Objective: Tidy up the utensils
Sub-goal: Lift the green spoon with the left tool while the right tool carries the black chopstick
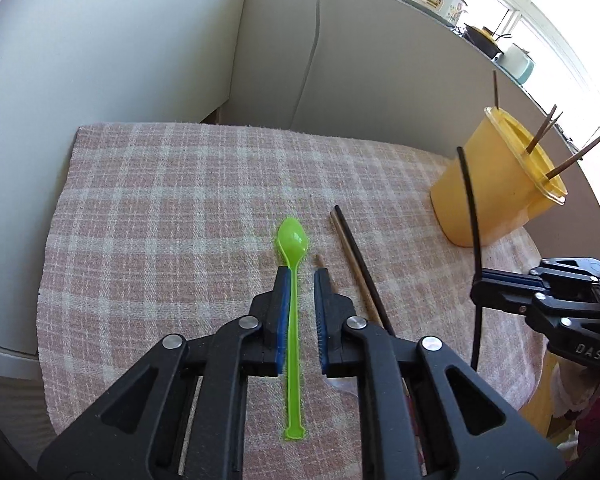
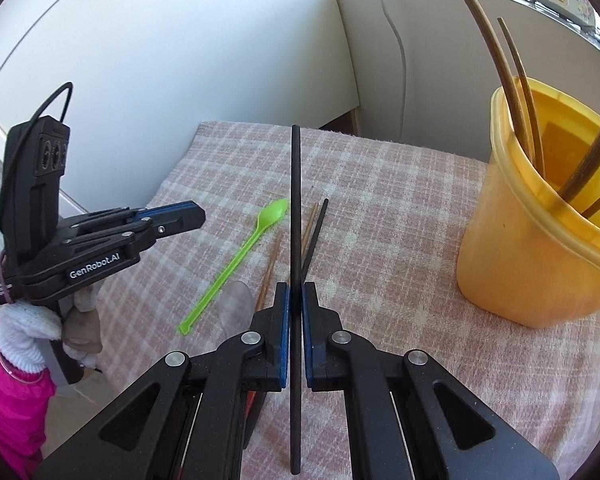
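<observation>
The cloth covers the tabletop under me. On it the spoon lies lengthwise below my left gripper, whose jaws stand apart over its handle. Right of the spoon lie loose chopsticks. At the far right the cup stands on the cloth with chopsticks in it. My right gripper clamps one chopstick, left of the cup.

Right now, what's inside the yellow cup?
Several brown chopsticks stand leaning in the yellow cup, their tips above the rim. Its wall hides their lower ends and the bottom.
</observation>
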`<state>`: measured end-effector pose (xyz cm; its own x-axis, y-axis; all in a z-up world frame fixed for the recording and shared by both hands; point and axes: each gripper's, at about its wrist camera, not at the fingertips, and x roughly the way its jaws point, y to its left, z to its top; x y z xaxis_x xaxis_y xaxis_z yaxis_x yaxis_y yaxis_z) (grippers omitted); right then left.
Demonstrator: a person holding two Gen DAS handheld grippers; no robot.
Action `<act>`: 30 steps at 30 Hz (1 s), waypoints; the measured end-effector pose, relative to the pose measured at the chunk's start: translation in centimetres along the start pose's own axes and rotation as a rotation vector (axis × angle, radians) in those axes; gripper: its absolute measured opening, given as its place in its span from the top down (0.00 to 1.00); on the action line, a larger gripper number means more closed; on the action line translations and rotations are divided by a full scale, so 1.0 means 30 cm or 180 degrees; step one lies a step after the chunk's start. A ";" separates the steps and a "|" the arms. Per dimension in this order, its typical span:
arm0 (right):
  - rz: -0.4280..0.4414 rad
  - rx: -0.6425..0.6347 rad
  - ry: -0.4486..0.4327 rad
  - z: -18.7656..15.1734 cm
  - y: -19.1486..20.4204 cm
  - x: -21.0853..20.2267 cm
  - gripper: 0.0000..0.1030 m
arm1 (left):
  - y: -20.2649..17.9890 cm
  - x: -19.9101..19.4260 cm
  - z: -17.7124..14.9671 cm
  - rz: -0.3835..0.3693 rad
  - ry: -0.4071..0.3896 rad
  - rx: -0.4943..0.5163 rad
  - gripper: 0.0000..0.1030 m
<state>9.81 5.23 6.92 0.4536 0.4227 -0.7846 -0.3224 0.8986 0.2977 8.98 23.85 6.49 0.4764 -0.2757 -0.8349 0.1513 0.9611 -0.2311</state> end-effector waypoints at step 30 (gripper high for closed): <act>-0.0021 -0.0039 -0.0815 -0.149 -0.074 -0.348 0.96 | -0.146 -0.232 0.087 -0.0479 -0.0798 0.0002 0.96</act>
<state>2.08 -1.69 12.03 0.6510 0.4342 -0.6227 -0.3279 0.9006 0.2852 7.26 21.53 14.63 0.6476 -0.4108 -0.6418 0.2371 0.9091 -0.3426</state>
